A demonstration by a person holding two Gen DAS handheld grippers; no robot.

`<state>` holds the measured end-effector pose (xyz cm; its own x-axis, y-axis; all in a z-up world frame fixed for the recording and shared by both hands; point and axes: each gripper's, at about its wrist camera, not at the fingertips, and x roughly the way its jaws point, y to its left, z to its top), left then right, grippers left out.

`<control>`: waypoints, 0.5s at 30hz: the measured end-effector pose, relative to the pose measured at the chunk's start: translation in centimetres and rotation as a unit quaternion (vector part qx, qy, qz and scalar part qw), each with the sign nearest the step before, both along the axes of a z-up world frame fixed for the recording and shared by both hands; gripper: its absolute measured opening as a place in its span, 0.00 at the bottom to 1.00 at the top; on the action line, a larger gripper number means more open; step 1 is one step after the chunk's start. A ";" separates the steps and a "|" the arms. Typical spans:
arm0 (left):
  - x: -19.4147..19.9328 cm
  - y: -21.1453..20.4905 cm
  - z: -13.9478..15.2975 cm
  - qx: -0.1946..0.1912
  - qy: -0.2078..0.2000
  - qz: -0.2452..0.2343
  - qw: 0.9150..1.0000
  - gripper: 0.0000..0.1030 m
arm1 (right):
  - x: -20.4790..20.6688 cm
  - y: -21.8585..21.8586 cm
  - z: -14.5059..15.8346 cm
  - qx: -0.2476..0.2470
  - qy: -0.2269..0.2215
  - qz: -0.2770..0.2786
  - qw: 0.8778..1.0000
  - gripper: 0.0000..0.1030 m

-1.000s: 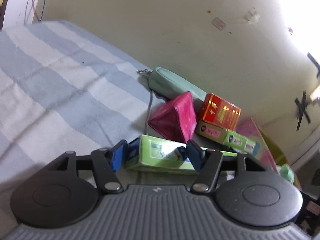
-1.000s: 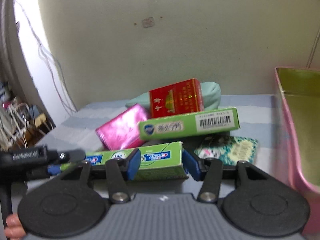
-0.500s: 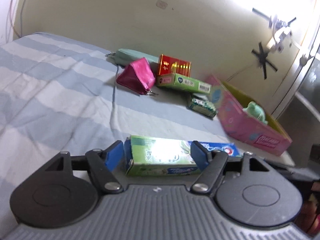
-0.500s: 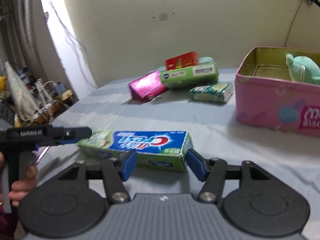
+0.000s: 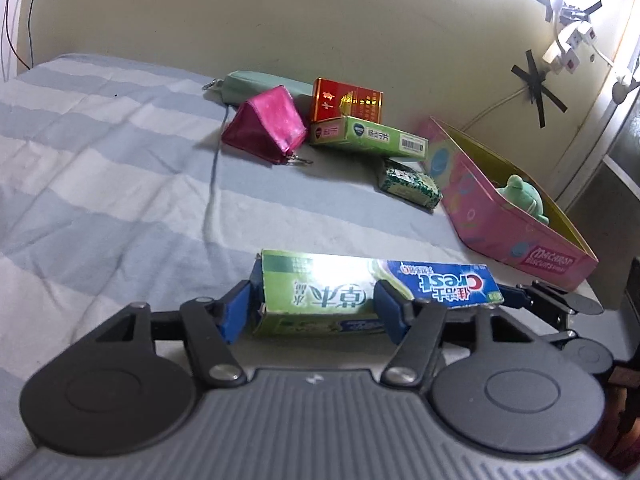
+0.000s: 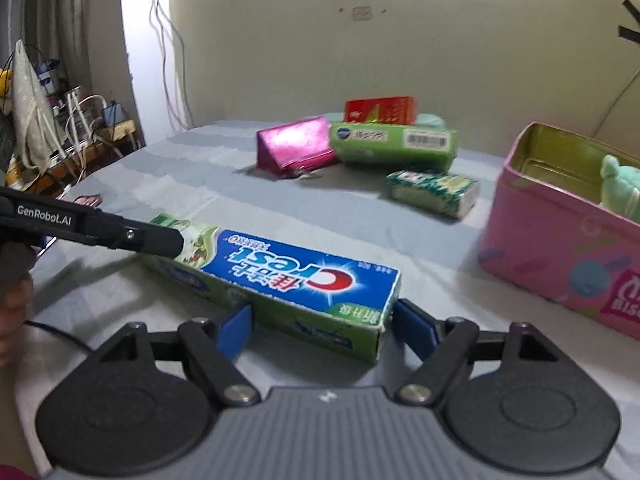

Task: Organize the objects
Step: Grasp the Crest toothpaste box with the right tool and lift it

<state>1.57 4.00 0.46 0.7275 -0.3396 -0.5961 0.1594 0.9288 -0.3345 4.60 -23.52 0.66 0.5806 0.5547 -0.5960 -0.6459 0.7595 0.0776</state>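
A bed point(image 5: 100, 184) with a blue-and-white striped sheet runs up to a cream wall point(image 5: 280, 20). The Crest box point(image 5: 372, 292) lies near its front edge. The left gripper point(image 5: 312, 312) has its fingers around one end, the right gripper point(image 6: 326, 326) around the other; whether either squeezes, I cannot tell. A pink tin point(image 6: 560, 240) holding a green plush point(image 6: 620, 188) stands to the right. Cables point(image 6: 160, 40) hang by the bright window.

Strong light pours in from your upper right in the left wrist view, blowing out that corner and throwing white glare across the toothpaste box point(image 5: 372, 292) just ahead of the gripper. Your right wrist view is dimmer and softly blurred, brightest at a washed-out strip far left; both frames bow at the edges.
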 end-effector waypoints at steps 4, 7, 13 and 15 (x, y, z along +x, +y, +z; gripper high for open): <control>0.2 -2.1 3.3 0.002 -0.046 -0.029 0.999 0.65 | 0.2 -3.1 2.4 0.038 -0.030 -0.026 0.998 0.76; 1.4 -5.3 6.4 -0.008 -0.080 -0.065 0.995 0.65 | 0.0 -6.2 5.6 0.044 -0.085 -0.059 0.994 0.76; 6.0 -15.9 8.9 0.016 -0.101 -0.142 0.985 0.65 | 3.2 -14.5 8.3 0.014 -0.101 -0.134 0.986 0.76; 8.0 -19.3 8.7 0.016 -0.078 -0.161 0.984 0.65 | 4.9 -17.0 8.2 -0.005 -0.093 -0.157 0.983 0.76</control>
<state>9.61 -15.28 9.13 0.6685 -0.5511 -0.4994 0.4951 0.8308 -0.2541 9.47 -40.47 8.83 0.8213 0.3258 -0.4684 -0.3821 0.9237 -0.0275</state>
